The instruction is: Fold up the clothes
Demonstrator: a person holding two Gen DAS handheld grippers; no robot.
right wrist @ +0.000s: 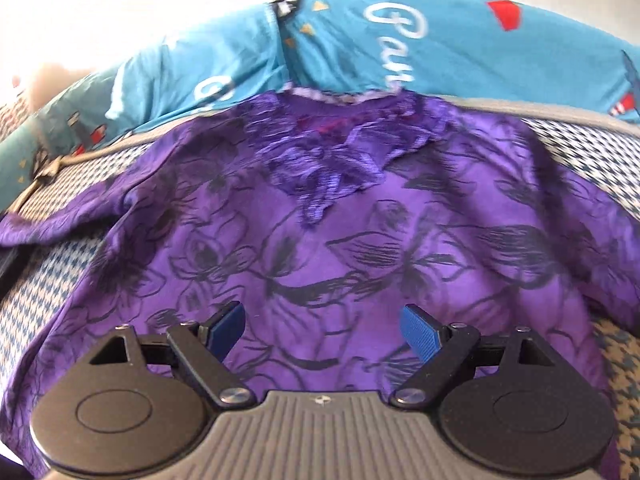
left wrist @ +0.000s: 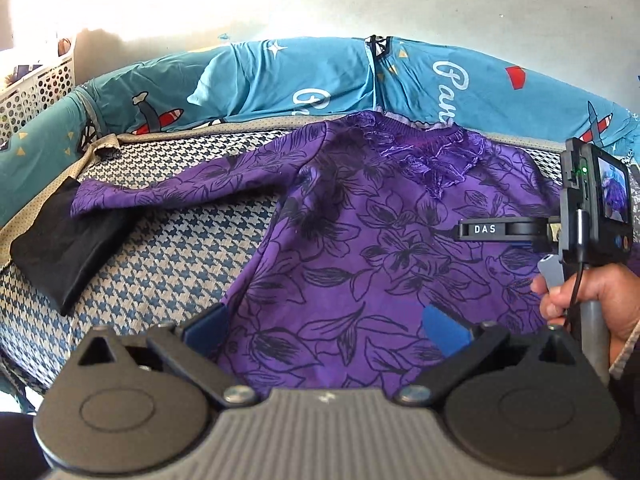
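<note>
Sleeve [left wrist: 160,192] is going first: I'm holding both claws, left gripper [left wrist: 324,326] and right gripper [right wrist: 322,330], spread and empty over the purple top [right wrist: 340,240], aiming to pinch cuff fabric only, not the houndstooth cover [left wrist: 168,248].

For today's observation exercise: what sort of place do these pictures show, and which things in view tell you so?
Most likely a bedroom at home. A purple flowered top lies spread on a bed with a houndstooth cover, blue printed pillows line the far edge, and a white perforated basket stands by the wall.
</note>
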